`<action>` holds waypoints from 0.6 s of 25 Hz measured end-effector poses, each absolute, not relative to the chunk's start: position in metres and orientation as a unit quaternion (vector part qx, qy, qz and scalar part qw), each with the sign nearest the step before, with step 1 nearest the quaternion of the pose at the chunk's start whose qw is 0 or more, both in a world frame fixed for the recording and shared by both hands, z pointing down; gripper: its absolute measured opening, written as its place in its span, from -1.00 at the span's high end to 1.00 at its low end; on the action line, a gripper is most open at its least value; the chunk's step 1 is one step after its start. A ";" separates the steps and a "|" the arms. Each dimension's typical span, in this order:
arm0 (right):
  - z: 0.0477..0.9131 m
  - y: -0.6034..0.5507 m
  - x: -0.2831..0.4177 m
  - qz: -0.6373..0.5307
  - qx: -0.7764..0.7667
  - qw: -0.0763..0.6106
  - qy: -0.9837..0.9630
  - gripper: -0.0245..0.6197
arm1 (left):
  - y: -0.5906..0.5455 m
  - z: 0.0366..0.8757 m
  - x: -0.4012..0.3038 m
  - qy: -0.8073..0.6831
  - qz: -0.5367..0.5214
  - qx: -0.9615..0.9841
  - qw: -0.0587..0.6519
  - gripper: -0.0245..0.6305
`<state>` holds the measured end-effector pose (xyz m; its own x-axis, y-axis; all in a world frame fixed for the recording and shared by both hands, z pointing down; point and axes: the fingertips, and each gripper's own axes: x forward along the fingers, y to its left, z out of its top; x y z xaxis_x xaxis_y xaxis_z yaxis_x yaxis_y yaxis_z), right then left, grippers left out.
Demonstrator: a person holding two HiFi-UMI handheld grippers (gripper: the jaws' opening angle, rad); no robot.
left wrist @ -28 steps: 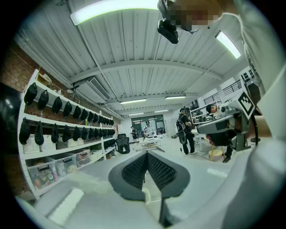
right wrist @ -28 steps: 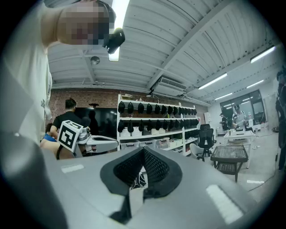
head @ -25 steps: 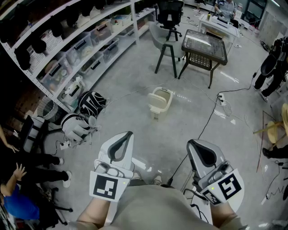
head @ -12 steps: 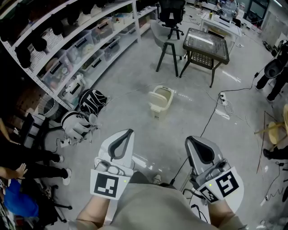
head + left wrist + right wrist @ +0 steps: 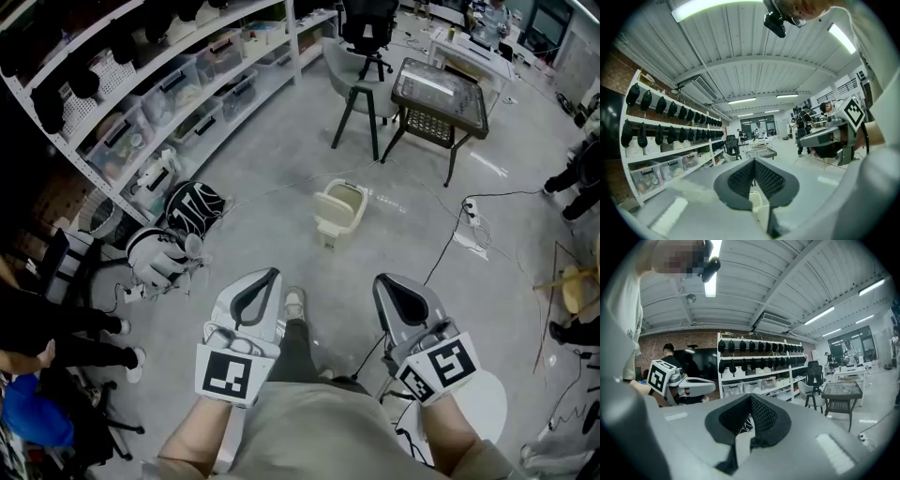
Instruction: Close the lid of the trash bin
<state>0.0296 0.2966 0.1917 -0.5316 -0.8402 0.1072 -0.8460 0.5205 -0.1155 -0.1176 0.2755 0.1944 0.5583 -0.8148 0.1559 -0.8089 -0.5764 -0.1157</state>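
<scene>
On the concrete floor (image 5: 272,141) well ahead of you, the cream trash bin (image 5: 337,211) stands with its top open. Your left hand-held gripper (image 5: 265,277) and right hand-held gripper (image 5: 386,281) hover low near your body, well apart from it, jaws pressed together on nothing.

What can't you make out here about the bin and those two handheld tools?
- Trash bin, head view: too small and far away to see inside it or how the lid hinges.
- Hands holding the left gripper and right gripper, head view: covered by the marker cubes.
- Shelf boxes, head view: contents too small to make out.
- Bystander, head view: cut off by the left edge.
</scene>
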 end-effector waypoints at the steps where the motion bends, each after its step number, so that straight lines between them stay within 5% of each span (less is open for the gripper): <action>1: 0.202 0.289 0.029 0.080 0.485 0.024 -0.871 0.91 | 0.270 0.202 -0.118 0.459 -0.098 -0.883 0.013 0.92; 15: 0.382 0.159 0.018 0.200 0.501 0.094 -0.837 0.91 | 0.145 0.325 -0.124 0.442 -0.146 -0.883 -0.064 0.92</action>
